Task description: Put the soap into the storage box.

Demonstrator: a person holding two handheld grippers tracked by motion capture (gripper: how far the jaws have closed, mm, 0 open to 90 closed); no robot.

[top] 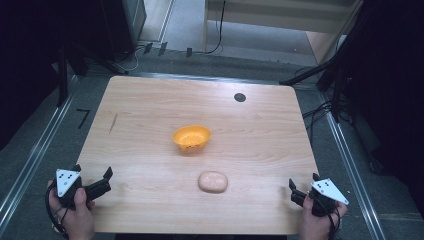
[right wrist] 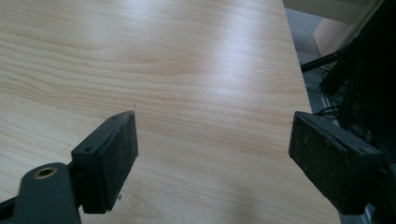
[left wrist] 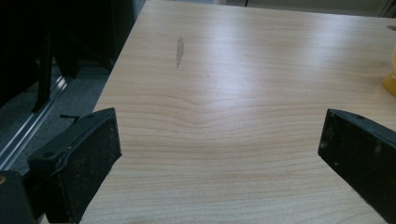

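Observation:
An orange bowl stands near the middle of the wooden table, and its edge shows at the right of the left gripper view. A pale pink, rounded lump lies in front of the bowl, toward the table's near edge. My left gripper rests at the near left corner, held by a hand, jaws open with bare wood between them. At the near right corner my right gripper is held by the other hand, its jaws open over bare wood.
A small black round mark sits at the table's far right. A dark streak marks the wood at the left. Metal rails and cables run along the floor on both sides, with dark stands beyond.

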